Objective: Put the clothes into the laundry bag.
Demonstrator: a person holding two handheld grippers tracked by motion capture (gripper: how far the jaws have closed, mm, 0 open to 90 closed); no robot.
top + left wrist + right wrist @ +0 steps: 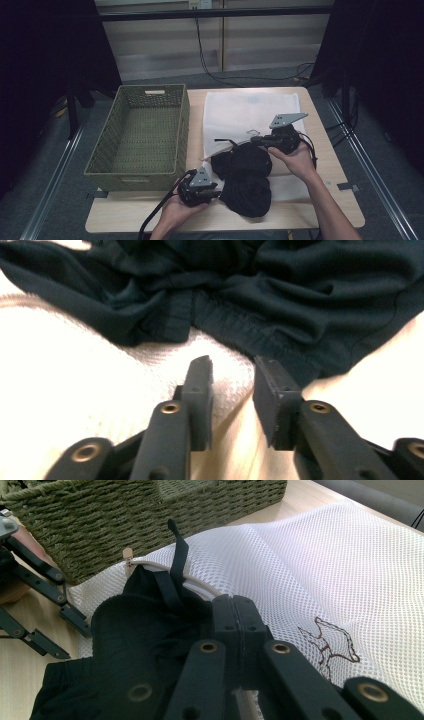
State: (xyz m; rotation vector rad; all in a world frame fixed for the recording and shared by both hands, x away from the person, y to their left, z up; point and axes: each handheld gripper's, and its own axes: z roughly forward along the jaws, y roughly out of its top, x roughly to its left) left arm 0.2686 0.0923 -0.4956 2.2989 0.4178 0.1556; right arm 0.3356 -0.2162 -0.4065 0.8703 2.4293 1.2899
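Black garment (pixel 243 175) lying bunched at zippered mouth of white mesh laundry bag (pixel 240 111), part tucked in, most outside. Right gripper (pixel 235 605) pinching jaws tight at bag's zipper edge, apparently on mesh. Left gripper (pixel 231 372) hovering with jaws parted, empty, before garment's ribbed hem. Stuffing barely begun. Woven green basket (pixel 145 135) standing beside.
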